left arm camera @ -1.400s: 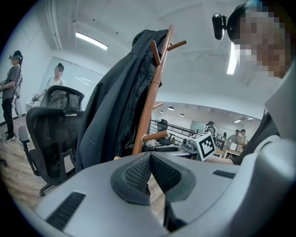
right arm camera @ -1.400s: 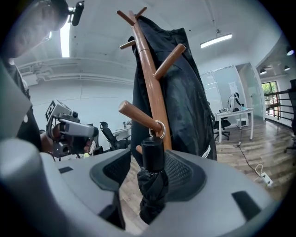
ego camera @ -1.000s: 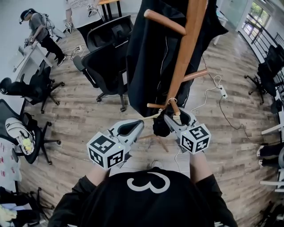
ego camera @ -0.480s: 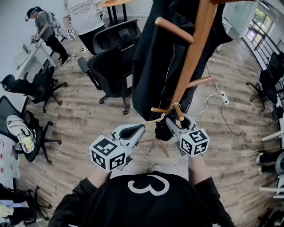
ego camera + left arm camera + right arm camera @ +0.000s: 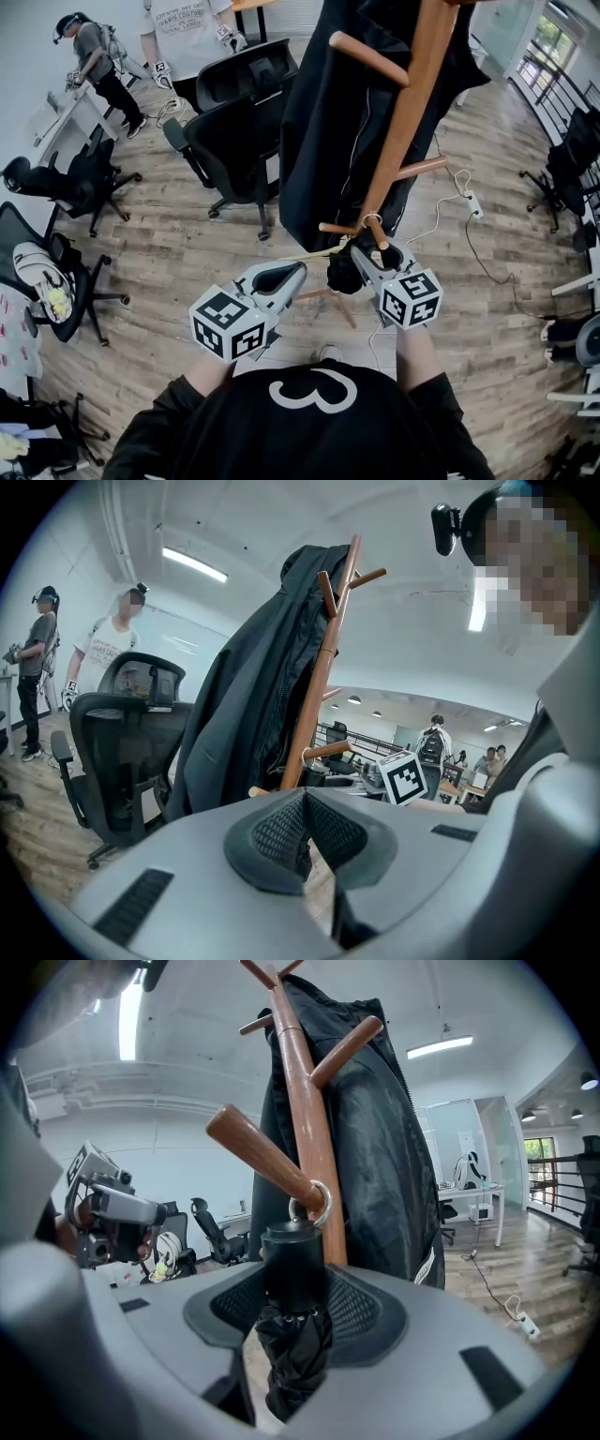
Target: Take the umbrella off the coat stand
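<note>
The right claw [image 5: 378,249] has just been closing on the folded umbrella [image 5: 294,1269], which hangs by its ring [image 5: 317,1206] from a low peg [image 5: 262,1159] of the stand [image 5: 405,112]; the left claw [image 5: 305,803] is closed and empty.

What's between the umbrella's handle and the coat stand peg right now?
A metal ring, looped over the peg and joined to the handle top of the umbrella. The right gripper view shows it.

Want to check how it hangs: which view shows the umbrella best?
Right gripper view: the umbrella fills the centre, its ring looped on a peg. Head view shows only a small dark bundle. Left gripper view doesn't show it clearly.
</note>
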The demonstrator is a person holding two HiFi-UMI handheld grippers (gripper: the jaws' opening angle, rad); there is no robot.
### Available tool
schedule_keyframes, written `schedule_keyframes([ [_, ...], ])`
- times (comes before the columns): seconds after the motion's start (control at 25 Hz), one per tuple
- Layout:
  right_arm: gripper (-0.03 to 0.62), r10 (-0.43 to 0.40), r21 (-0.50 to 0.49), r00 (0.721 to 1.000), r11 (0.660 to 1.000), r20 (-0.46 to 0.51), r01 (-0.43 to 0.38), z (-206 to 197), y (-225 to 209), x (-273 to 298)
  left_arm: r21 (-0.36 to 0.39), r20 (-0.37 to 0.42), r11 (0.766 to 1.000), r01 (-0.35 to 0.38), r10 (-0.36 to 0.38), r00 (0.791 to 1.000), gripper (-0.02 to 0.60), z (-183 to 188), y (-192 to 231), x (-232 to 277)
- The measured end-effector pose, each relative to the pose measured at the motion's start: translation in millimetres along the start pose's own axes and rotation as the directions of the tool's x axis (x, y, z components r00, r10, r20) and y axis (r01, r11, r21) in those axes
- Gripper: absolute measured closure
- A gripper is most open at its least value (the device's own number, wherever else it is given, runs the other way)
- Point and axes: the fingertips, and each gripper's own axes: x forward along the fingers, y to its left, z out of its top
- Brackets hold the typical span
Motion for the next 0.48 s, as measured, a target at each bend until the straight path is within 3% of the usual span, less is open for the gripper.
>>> schedule_keyframes([
  [0.48,0.387,0.002,0.023,1.0,1.0,0.02,-0.003,9.4,7.0,-12.9,0.003,0.002,1.0,0.011,-0.011,1.0,0.568,0.9,-7.8,-5.2],
])
